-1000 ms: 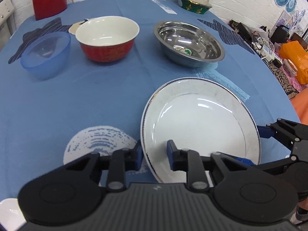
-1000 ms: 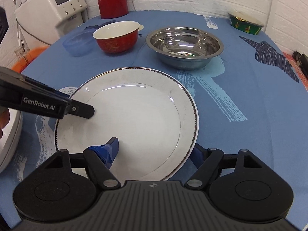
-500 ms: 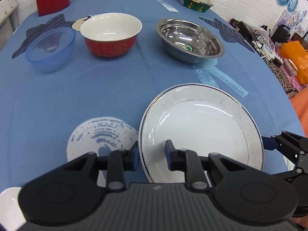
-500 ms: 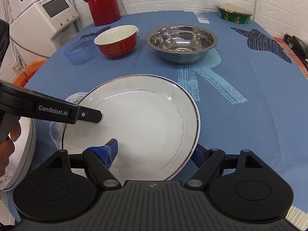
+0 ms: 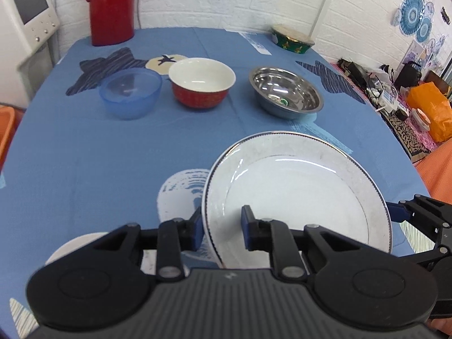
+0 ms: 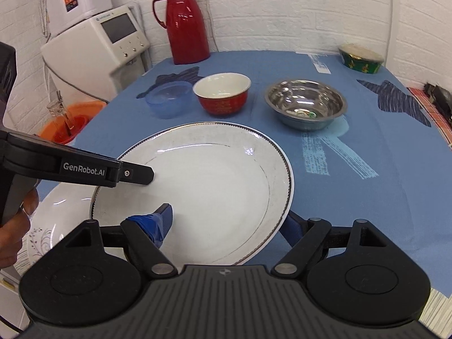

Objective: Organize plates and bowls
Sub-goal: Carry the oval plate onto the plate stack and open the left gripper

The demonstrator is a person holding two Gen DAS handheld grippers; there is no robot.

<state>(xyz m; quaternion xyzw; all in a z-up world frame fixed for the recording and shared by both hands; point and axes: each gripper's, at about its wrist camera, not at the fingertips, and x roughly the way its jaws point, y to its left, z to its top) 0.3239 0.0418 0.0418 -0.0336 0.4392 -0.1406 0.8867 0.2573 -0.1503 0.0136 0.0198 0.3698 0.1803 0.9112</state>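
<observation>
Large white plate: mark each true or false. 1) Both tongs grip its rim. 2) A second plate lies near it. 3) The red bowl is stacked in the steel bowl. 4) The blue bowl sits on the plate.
1) True: the left tongs and right tongs each clamp the large white plate at its rim.
2) True: a floral plate lies partly under it.
3) False: the red bowl stands beside the steel bowl, apart.
4) False: the blue bowl stands on the tablecloth.
</observation>
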